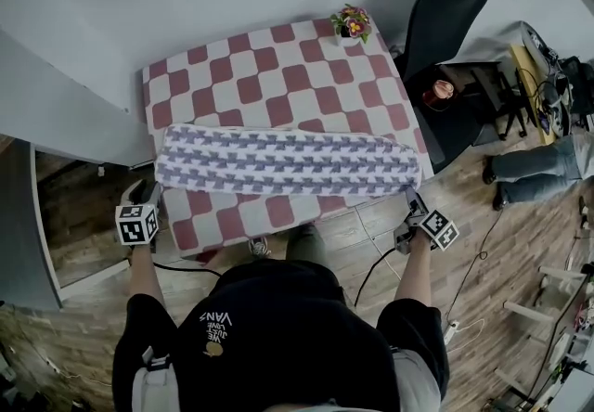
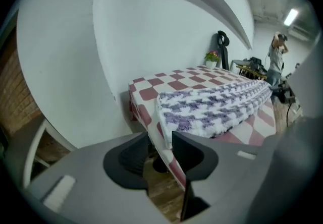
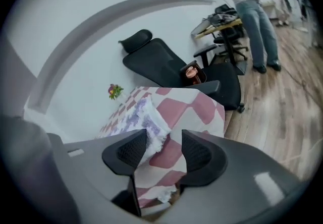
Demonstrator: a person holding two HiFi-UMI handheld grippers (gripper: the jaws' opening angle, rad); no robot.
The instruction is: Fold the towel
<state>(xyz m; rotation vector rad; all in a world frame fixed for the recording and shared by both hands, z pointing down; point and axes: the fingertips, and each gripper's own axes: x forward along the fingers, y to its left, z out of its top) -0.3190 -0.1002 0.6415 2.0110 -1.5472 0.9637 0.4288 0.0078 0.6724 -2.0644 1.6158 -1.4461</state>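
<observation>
The white and purple patterned towel [image 1: 283, 162] lies folded into a long band across the near half of the red and white checked table [image 1: 278, 76]. My left gripper [image 1: 147, 192] hovers off the table's near left corner, just short of the towel's left end [image 2: 212, 107]. Its jaws [image 2: 160, 140] stand open, and only the table edge and floor show between them. My right gripper [image 1: 411, 203] sits off the near right corner. It [image 3: 164, 150] is open too, with the towel's fringed right end [image 3: 144, 117] just beyond the left jaw and untouched.
A small flower pot [image 1: 351, 25] stands at the table's far right corner. A black office chair [image 1: 450, 2] with a cup [image 1: 442, 90] on its seat is right of the table. A person's legs [image 1: 534, 169] and cables lie on the wooden floor at right.
</observation>
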